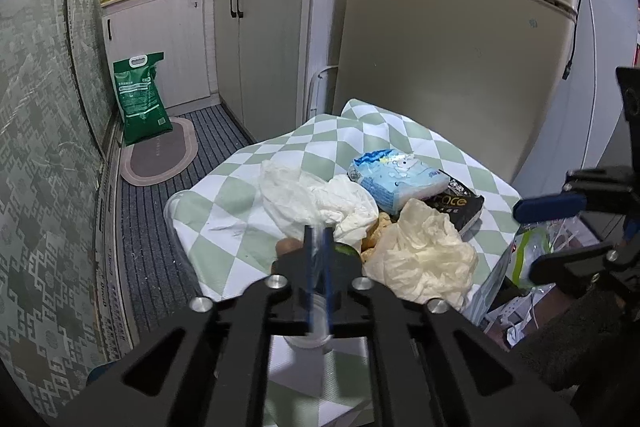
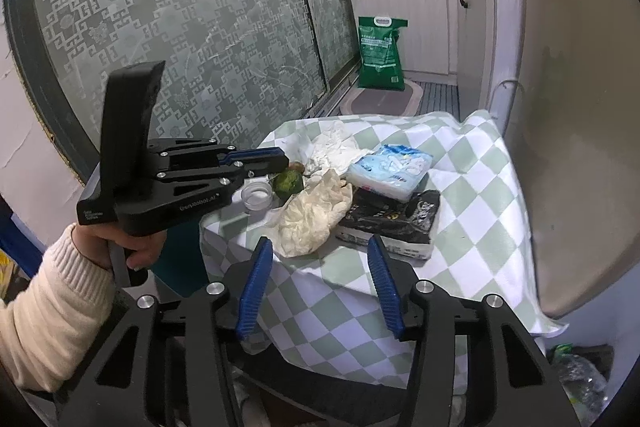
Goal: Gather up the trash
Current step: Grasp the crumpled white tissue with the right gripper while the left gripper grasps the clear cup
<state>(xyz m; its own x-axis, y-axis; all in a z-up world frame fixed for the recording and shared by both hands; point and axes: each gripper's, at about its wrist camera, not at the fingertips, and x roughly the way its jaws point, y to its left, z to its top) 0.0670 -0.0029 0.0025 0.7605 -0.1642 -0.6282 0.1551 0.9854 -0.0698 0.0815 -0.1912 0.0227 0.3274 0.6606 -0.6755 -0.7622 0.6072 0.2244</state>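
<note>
With the trash piled on the checked tablecloth [image 2: 472, 163], your right gripper [image 2: 320, 287] spread empty short of the cream wrapper [image 2: 316, 211], and your left gripper [image 1: 318, 259] pinched on the clear cup [image 2: 258, 195] beside that wrapper, lift it level.

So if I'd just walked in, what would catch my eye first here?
Probably the heap of rubbish on the green-and-white checked tablecloth: two crumpled white plastic bags, a pale blue tissue pack resting on a black snack wrapper. Next, the left gripper, shut on a small clear plastic cup at the table's near-left edge, while the open right gripper hovers before the heap.
</note>
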